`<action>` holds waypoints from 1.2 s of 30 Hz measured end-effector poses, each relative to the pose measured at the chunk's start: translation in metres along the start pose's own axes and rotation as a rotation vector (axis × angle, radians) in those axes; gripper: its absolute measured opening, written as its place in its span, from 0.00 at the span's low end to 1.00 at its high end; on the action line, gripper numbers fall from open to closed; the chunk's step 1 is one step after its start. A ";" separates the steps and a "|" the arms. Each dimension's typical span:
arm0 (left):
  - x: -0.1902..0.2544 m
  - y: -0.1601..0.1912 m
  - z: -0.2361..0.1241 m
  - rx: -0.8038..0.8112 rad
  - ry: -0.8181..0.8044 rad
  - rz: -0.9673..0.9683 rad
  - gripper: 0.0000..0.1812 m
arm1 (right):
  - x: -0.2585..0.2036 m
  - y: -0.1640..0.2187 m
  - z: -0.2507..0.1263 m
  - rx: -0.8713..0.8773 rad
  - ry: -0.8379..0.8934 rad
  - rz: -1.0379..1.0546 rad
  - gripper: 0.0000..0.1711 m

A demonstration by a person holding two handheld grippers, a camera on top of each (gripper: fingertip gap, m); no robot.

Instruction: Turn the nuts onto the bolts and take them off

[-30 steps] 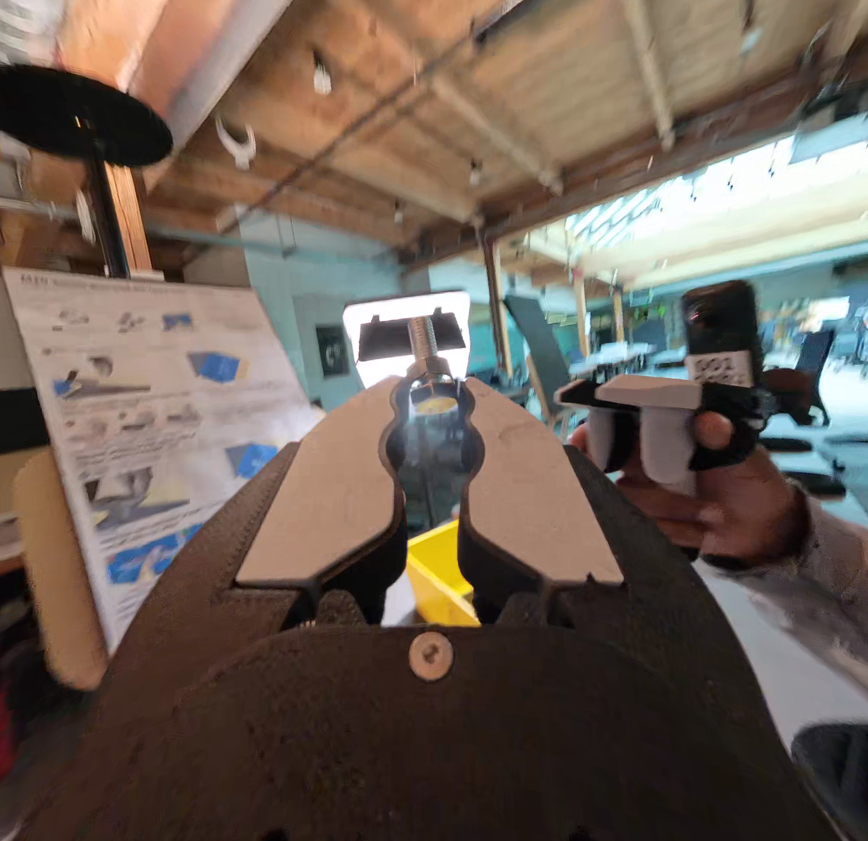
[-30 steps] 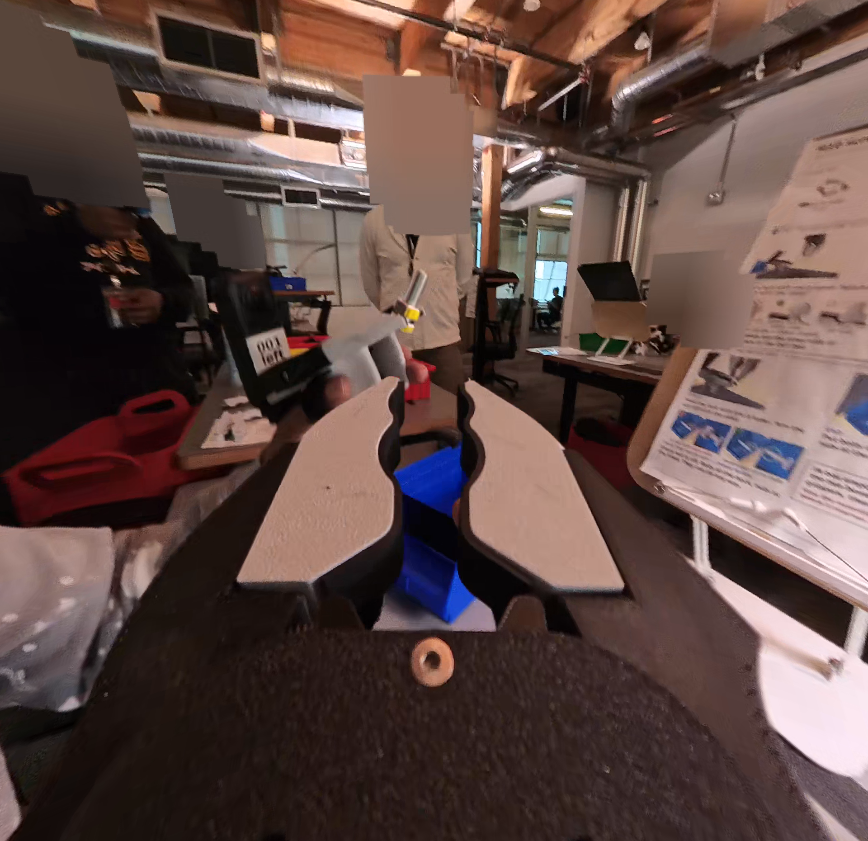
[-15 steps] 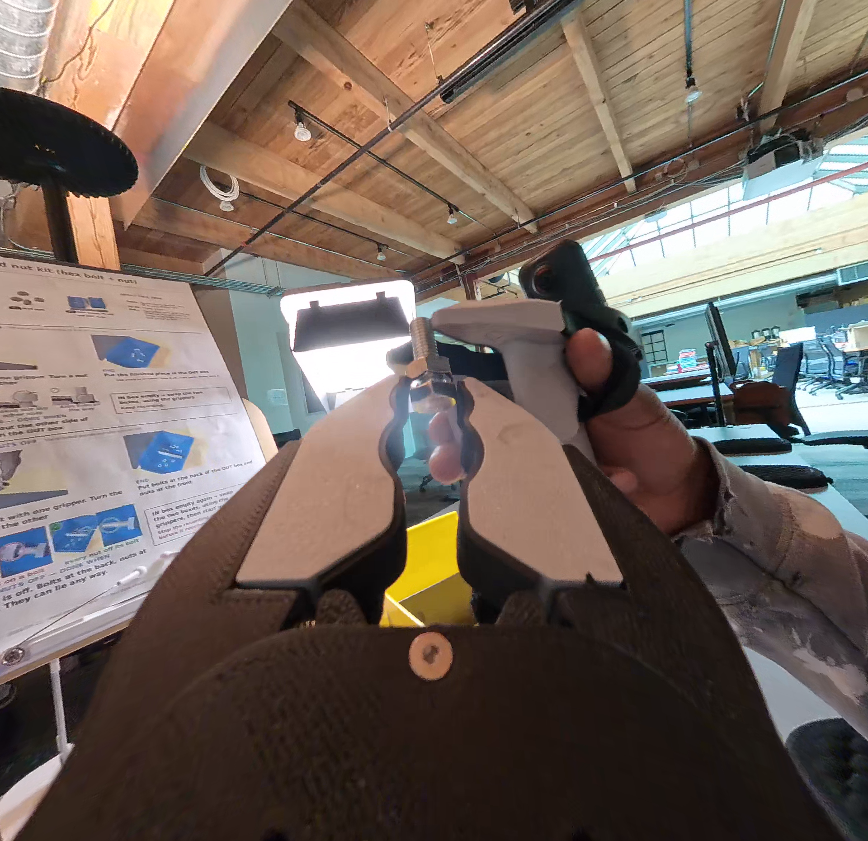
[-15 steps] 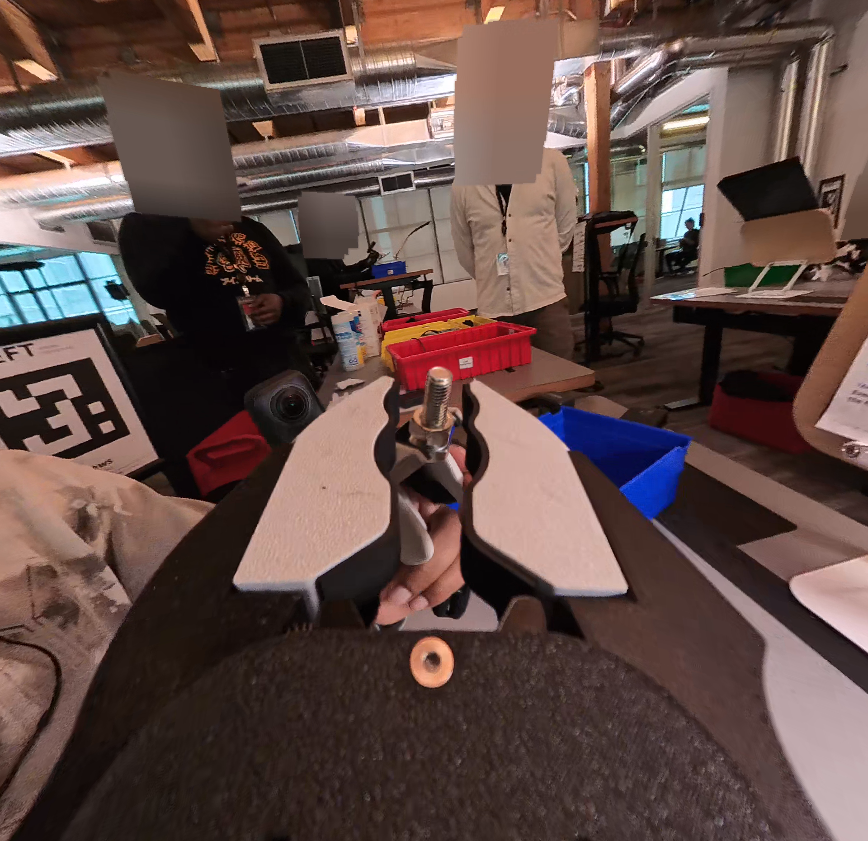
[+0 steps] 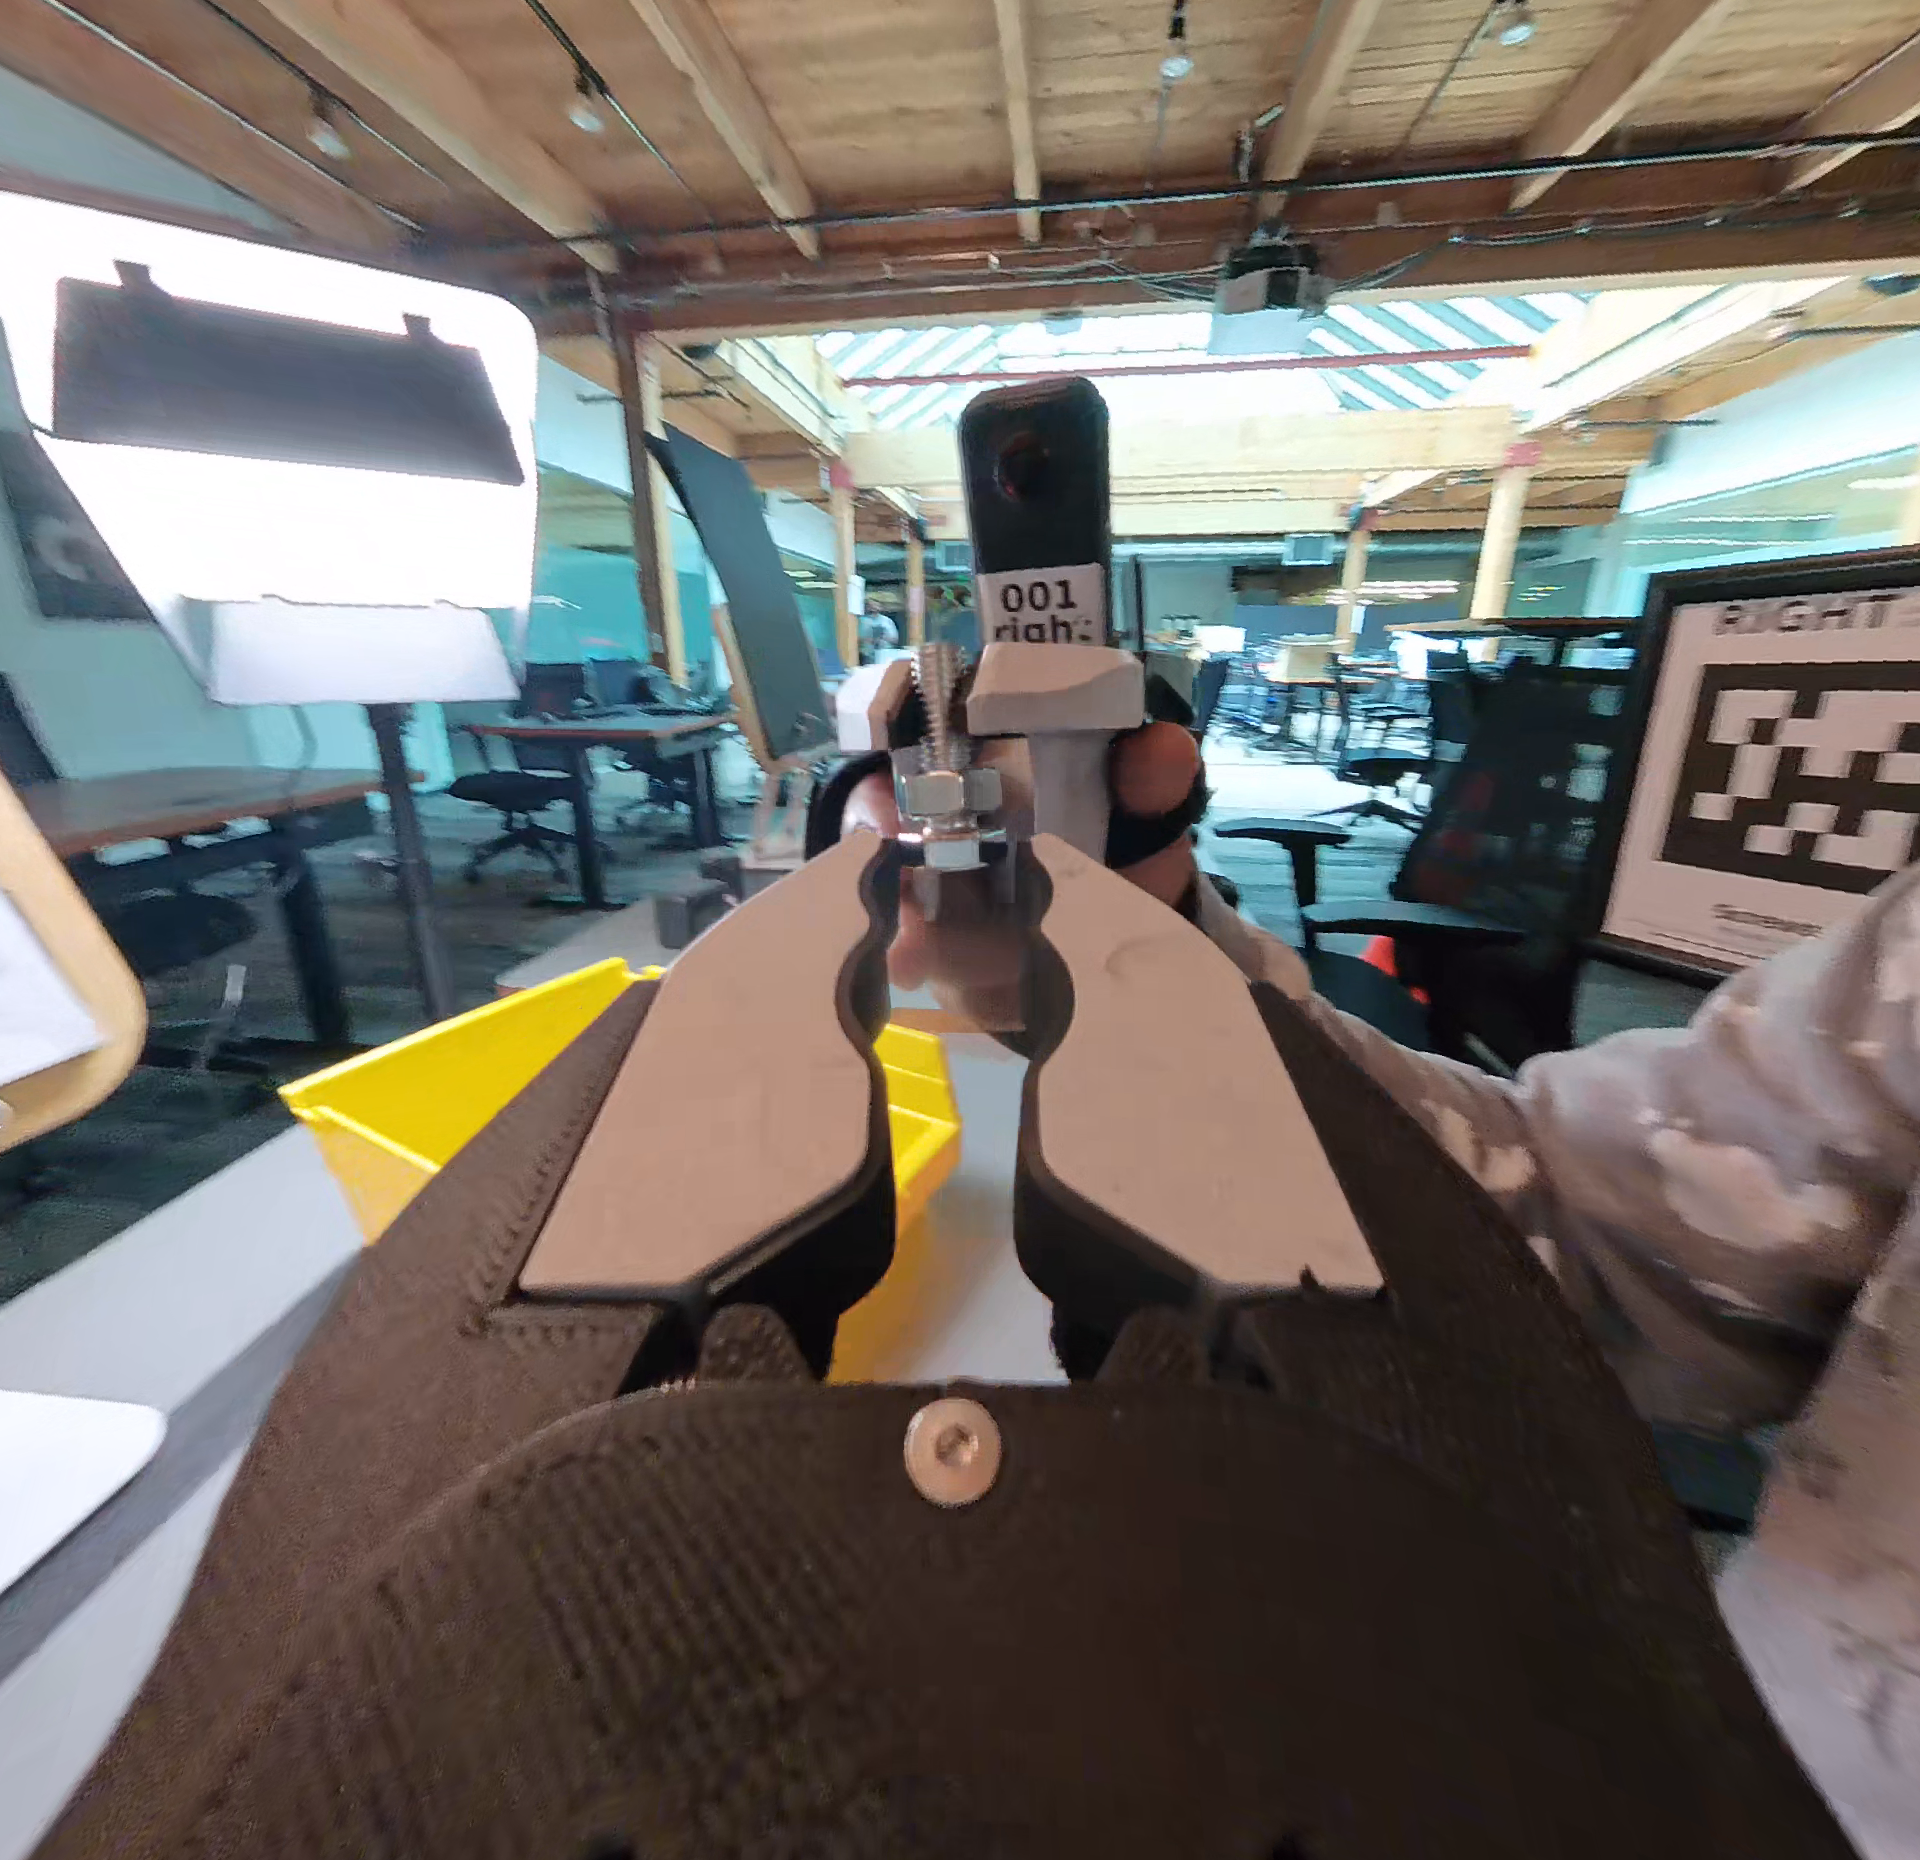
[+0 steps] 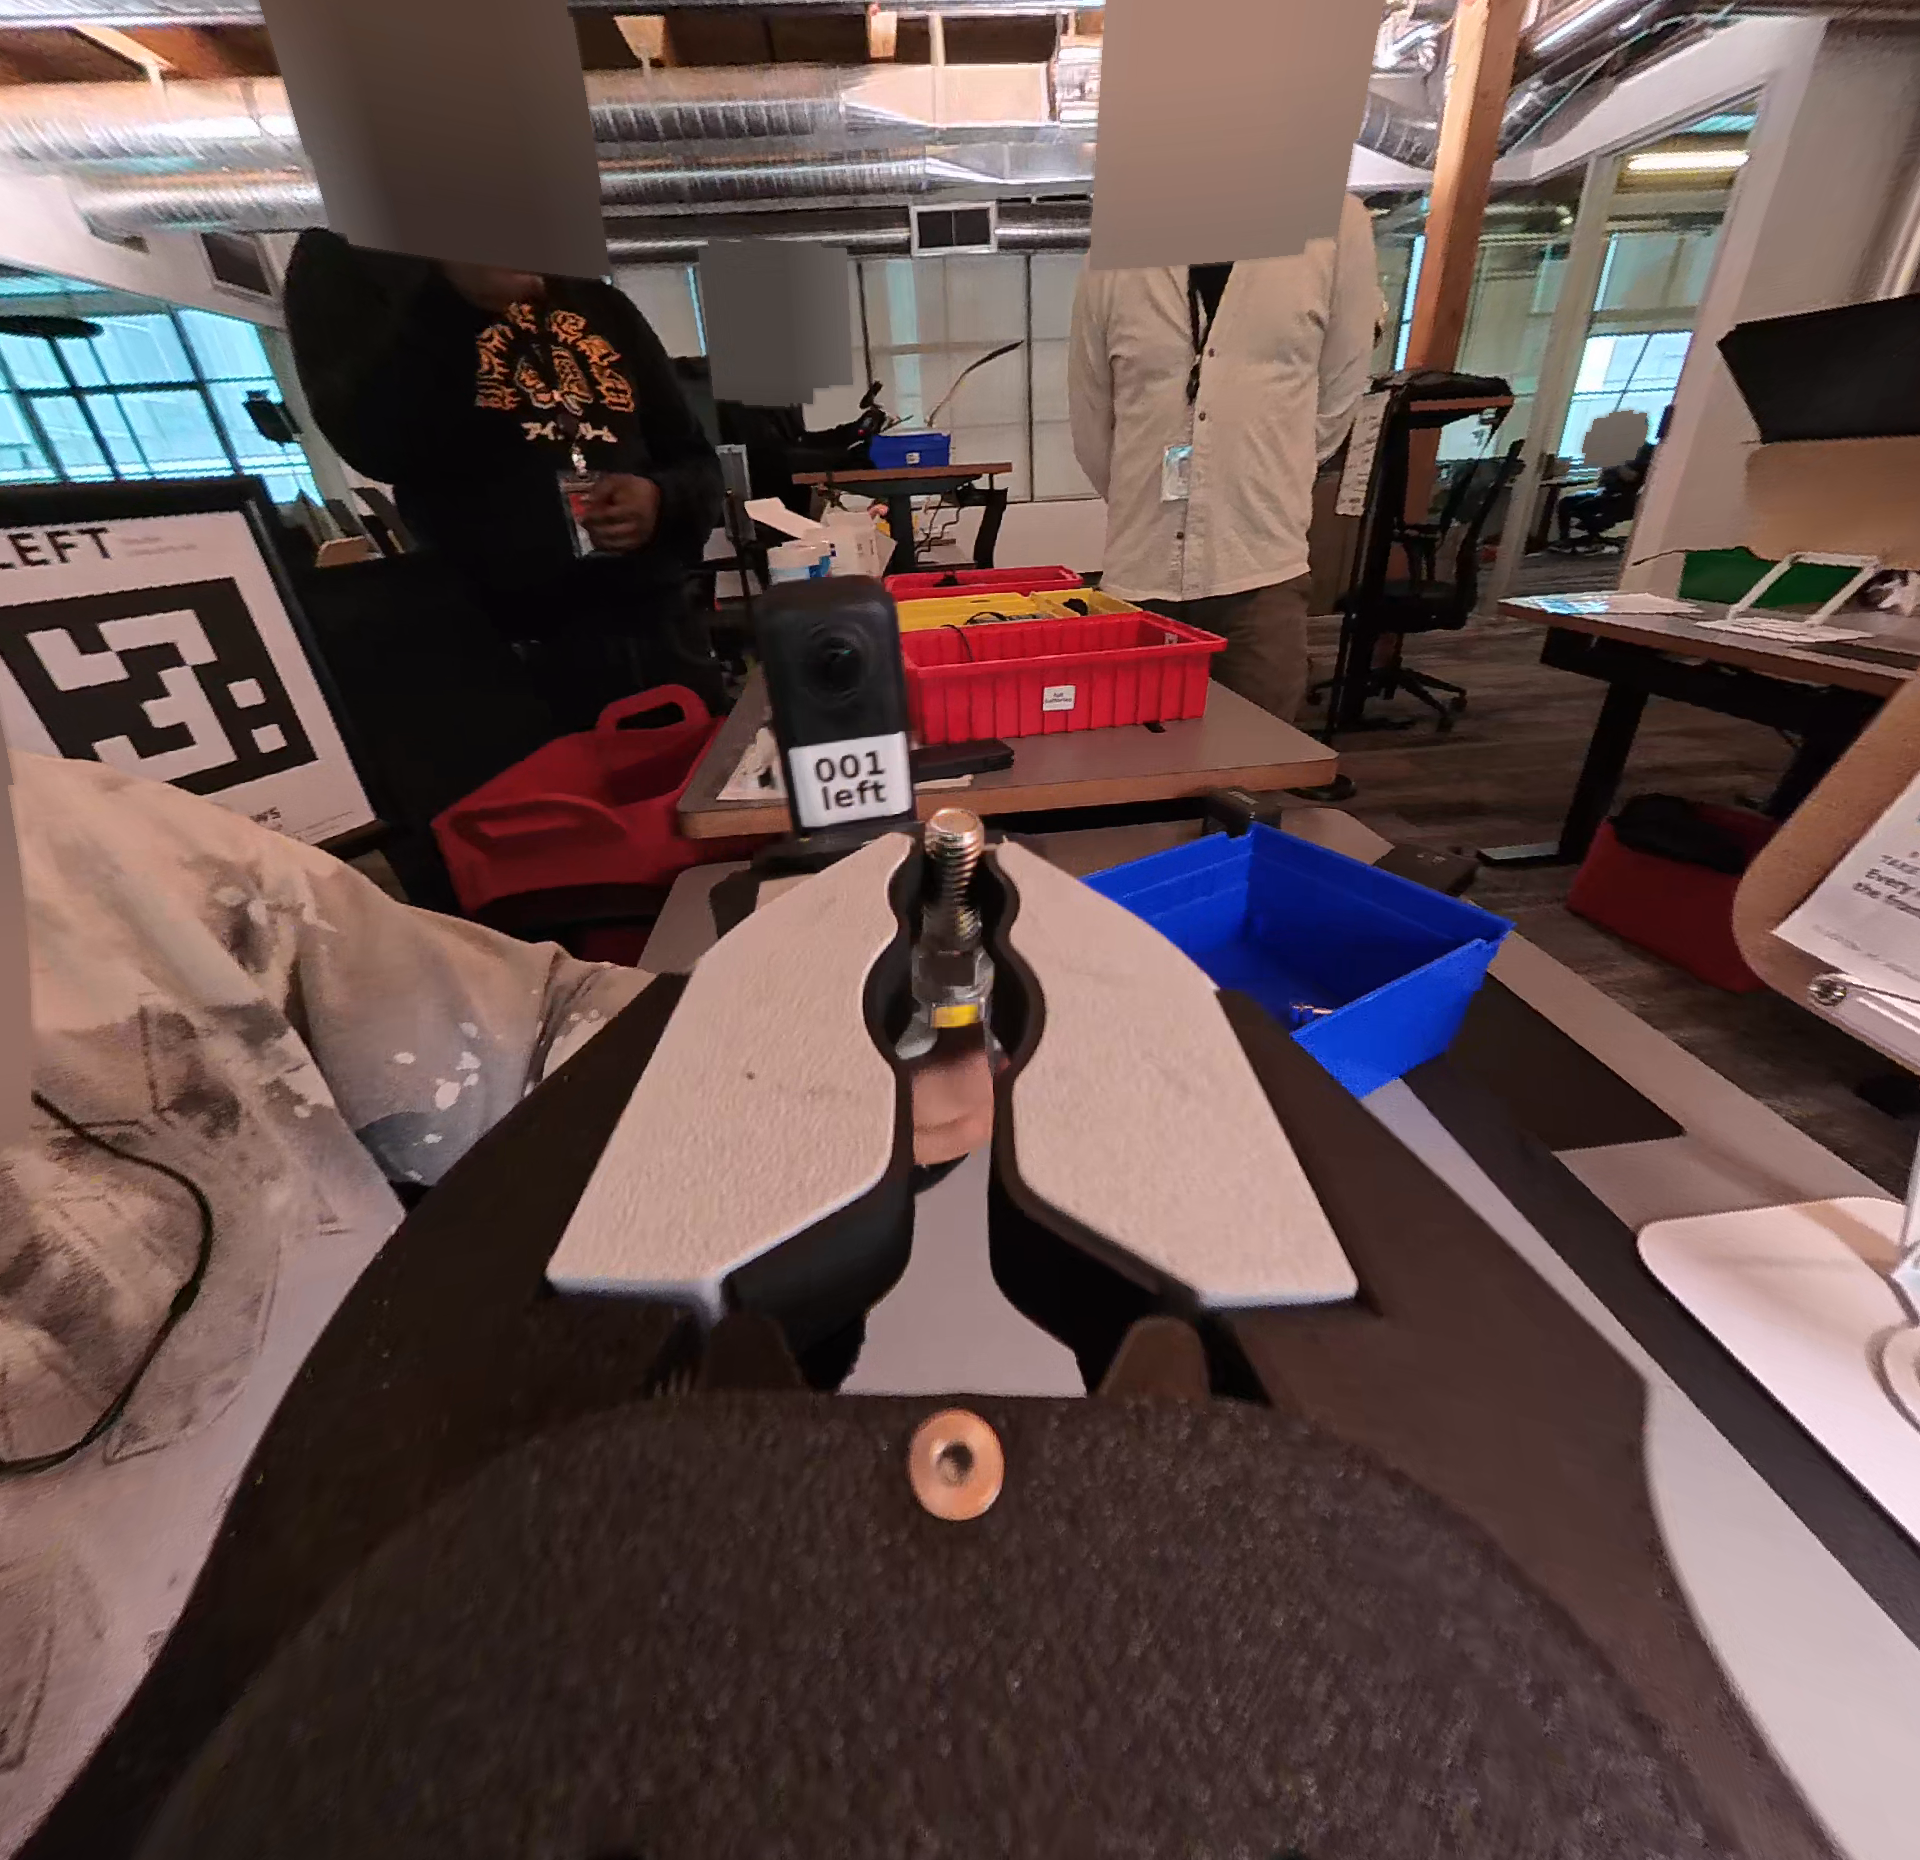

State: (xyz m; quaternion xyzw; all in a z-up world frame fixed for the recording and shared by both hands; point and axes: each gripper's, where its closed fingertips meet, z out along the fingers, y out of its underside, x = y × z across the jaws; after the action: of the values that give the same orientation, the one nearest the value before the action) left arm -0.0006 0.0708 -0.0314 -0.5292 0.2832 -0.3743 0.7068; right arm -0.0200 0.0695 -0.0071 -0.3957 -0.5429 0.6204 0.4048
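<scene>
My left gripper (image 5: 951, 860) is shut on the head end of a steel bolt (image 5: 938, 709) and holds it upright in the air. A hex nut (image 5: 945, 794) sits on the thread just above my fingertips. My right gripper (image 6: 954, 891) faces the left one and is shut around the same bolt (image 6: 954, 875), with the nut (image 6: 951, 969) in the notch between its fingers. The bolt's threaded tip sticks up past the right fingertips. The right gripper also shows in the left wrist view (image 5: 1049, 698), and the left gripper's camera (image 6: 831, 688) shows in the right wrist view.
A yellow bin (image 5: 468, 1104) stands on the white table (image 5: 156, 1322) below the left gripper. A blue bin (image 6: 1299, 937) stands to the right. An instruction board (image 6: 1860, 906) is at the far right. Two people stand behind a table with red bins (image 6: 1049, 667). My two grippers' fingertips are within a few centimetres of each other.
The two grippers have come together. The right gripper swung in from the side and closed around the bolt and nut held by the left gripper. Both views have turned to face each other.
</scene>
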 end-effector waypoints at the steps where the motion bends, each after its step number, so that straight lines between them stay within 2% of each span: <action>1: 0.002 0.001 0.000 -0.013 0.026 -0.025 0.12 | -0.002 0.001 -0.001 -0.007 -0.019 -0.001 0.05; 9: 0.012 0.006 0.003 -0.030 0.136 -0.142 0.11 | -0.013 0.003 -0.003 0.004 -0.144 0.037 0.05; 18: 0.020 0.006 0.004 -0.047 0.182 -0.177 0.10 | -0.022 0.005 -0.002 0.004 -0.204 0.054 0.05; 21: 0.012 0.001 0.002 -0.014 0.106 -0.124 0.10 | -0.018 0.001 -0.002 0.032 -0.164 0.047 0.06; 24: -0.005 -0.008 -0.004 0.037 -0.021 -0.060 0.10 | -0.006 -0.011 -0.004 0.112 -0.076 0.042 0.13; 27: -0.023 -0.012 -0.011 0.046 -0.166 0.021 0.10 | 0.001 -0.008 0.000 0.091 -0.005 0.005 0.19; 30: -0.026 -0.011 -0.011 0.040 -0.197 0.045 0.10 | 0.008 -0.001 0.010 0.072 0.057 -0.012 0.21; 33: -0.024 -0.014 -0.012 0.061 -0.199 0.051 0.10 | 0.019 0.005 0.011 0.063 0.102 0.001 0.19; 34: -0.024 -0.016 -0.014 0.079 -0.188 0.042 0.10 | 0.022 0.004 0.008 0.070 0.095 0.020 0.16; 35: -0.021 -0.020 -0.015 0.099 -0.155 0.026 0.10 | 0.035 0.003 0.001 0.079 0.166 0.042 0.02; 36: -0.019 -0.022 -0.015 0.099 -0.147 0.021 0.10 | 0.045 0.000 -0.007 0.106 0.223 0.028 0.02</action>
State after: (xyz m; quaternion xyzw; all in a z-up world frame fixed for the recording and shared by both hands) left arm -0.0287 0.0751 -0.0144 -0.5168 0.2172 -0.3407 0.7547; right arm -0.0299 0.1141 -0.0105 -0.4479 -0.4553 0.6059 0.4744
